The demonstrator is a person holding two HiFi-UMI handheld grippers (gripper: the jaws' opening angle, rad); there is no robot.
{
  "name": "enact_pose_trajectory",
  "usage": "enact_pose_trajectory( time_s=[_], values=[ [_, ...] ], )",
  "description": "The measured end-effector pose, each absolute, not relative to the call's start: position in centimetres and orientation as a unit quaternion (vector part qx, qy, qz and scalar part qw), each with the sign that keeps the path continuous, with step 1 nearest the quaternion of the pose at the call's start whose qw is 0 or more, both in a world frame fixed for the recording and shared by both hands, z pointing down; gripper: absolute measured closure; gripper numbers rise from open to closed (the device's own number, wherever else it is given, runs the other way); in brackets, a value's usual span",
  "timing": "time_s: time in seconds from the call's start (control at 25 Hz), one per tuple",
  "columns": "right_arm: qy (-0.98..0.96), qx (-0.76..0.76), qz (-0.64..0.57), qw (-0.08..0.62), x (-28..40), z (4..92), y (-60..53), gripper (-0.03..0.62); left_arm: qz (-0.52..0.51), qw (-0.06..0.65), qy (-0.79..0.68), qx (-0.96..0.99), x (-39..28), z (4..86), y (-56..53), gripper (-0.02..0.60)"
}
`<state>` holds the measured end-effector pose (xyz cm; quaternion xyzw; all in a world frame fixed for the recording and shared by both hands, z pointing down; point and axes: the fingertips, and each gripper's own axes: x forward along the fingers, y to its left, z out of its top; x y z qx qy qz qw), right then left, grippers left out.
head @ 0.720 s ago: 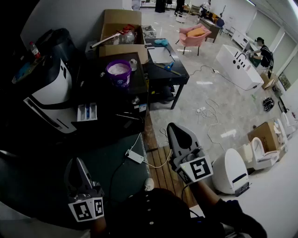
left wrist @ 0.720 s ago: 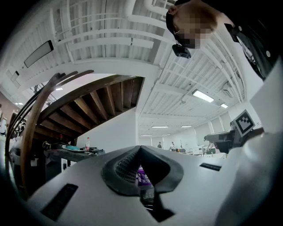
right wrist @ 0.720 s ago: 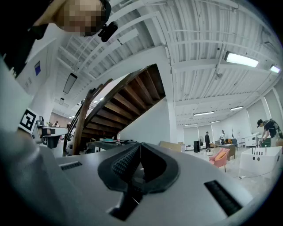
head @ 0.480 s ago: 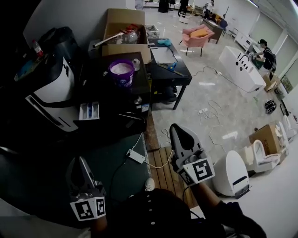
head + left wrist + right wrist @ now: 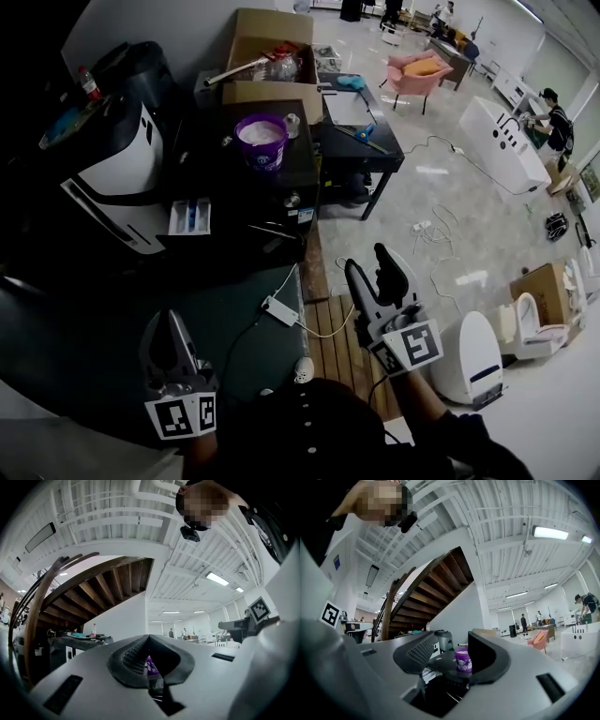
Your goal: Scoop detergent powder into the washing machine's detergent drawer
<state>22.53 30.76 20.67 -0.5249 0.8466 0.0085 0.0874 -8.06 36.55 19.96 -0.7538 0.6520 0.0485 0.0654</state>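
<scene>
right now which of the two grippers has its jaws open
The right gripper: its jaws stand apart with nothing held between them. The left gripper differs in that its jaws meet at the tips.

The detergent tub (image 5: 263, 142) stands on the counter (image 5: 225, 178), the box (image 5: 272, 37) behind it, the drawer (image 5: 189, 217) before it, and the washing machine (image 5: 122, 173) to its left.

Dim fgnd; bright ceiling strips (image 5: 553, 532); fisheye edges

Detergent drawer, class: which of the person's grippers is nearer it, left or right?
Left. In the head view the left gripper sits almost straight below the detergent drawer; the right gripper is farther, down to its right.
</scene>
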Motion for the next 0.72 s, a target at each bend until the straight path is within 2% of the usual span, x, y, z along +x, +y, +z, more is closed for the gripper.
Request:
enact_pose_trajectory(
  time_s=[0.12,0.72],
  values=[
    [0.847,-0.526,0.022,0.073,23.2,21.2,29.9,0.395,0.043,0.065,0.658,-0.749,-7.6,20.2,35.8,0.568],
    [0.852,-0.521,0.004,0.062,24.2,22.4,23.9,0.408,0.038,0.052,0.658,-0.750,-6.0,21.2,29.9,0.568]
  ],
)
